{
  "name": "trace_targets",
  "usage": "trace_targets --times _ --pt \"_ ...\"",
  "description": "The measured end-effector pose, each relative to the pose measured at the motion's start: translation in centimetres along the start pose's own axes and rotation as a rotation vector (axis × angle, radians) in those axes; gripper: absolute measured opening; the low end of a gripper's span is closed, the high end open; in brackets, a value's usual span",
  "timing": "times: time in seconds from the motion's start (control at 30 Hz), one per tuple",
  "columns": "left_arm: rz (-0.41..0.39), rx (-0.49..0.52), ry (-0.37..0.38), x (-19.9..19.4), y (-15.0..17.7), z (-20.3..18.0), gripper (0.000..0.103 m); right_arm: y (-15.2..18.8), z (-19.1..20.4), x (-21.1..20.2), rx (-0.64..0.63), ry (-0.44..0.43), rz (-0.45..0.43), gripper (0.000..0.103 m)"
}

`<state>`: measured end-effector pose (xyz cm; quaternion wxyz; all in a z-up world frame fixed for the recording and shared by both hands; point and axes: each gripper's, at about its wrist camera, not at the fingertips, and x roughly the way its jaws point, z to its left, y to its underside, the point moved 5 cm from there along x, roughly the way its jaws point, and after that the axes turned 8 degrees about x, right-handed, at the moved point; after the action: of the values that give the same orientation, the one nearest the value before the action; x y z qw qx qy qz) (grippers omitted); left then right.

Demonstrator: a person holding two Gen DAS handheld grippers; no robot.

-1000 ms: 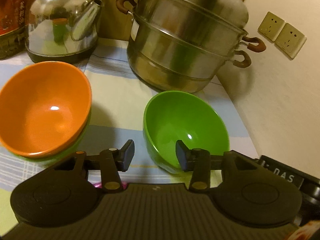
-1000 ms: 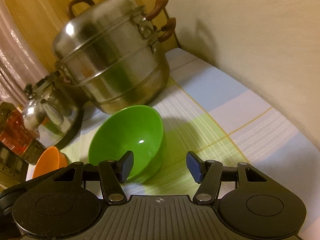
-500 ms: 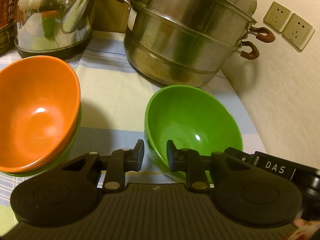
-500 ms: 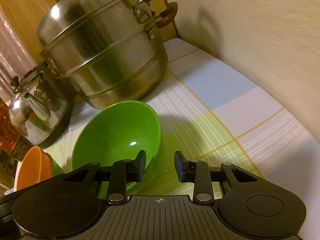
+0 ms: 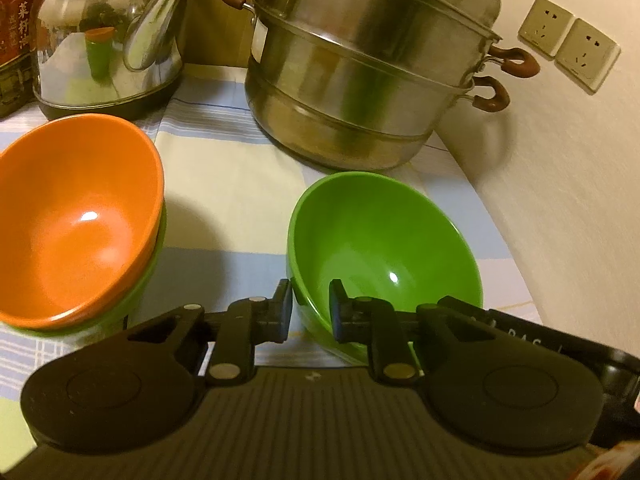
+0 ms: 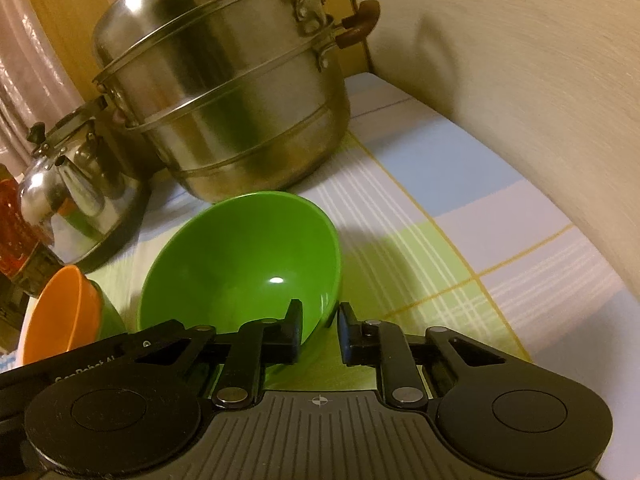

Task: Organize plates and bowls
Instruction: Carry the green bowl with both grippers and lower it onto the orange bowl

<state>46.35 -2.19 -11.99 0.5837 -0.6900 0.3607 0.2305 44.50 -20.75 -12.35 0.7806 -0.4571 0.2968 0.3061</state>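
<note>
- So the green bowl (image 5: 384,256) sits upright on the cloth (image 5: 232,184), just in front of the steamer (image 5: 360,68) and apart from the stack on its left.
- Both tools are on it: the left gripper (image 5: 310,312) is clamped on the near-left part of its rim, one finger inside the bowl and one outside.
- The right gripper (image 6: 319,334) is clamped on the near-right part of the rim in the same way, with the wall pinched between its fingers.
- The bowl's base seems to rest on the cloth; I cannot tell for sure whether it has left it.
- Done so far, by my reading: the orange bowl (image 5: 76,228) is nested inside another green one, whose rim shows beneath it, so a stack of two stands to the left.
- Left to do, as I judge it: lift the loose bowl with both grippers, carry it left and set it into the orange bowl.
- No plates show in either view, so I cannot say whether any remain to be sorted.
- Further out, the kettle (image 5: 108,36) stands behind the stack, a bottle (image 5: 16,32) at the far left edge and wall sockets (image 5: 568,40) on the right; none of these looks like part of the job.
</note>
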Motion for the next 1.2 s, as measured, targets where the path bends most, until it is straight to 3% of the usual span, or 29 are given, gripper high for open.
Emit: trace_targets --times 0.47,0.8,1.2 --pt "-0.055 0.007 0.022 -8.0 1.4 -1.4 0.016 1.6 1.0 -7.7 -0.003 -0.024 -0.052 0.018" --pt "-0.067 -0.011 0.007 -14.9 4.9 -1.5 0.016 5.3 2.4 -14.3 -0.027 -0.066 -0.056 0.018" --pt "-0.073 -0.061 -0.046 -20.6 9.3 1.4 0.016 10.8 4.9 -17.7 -0.079 -0.106 -0.013 0.018"
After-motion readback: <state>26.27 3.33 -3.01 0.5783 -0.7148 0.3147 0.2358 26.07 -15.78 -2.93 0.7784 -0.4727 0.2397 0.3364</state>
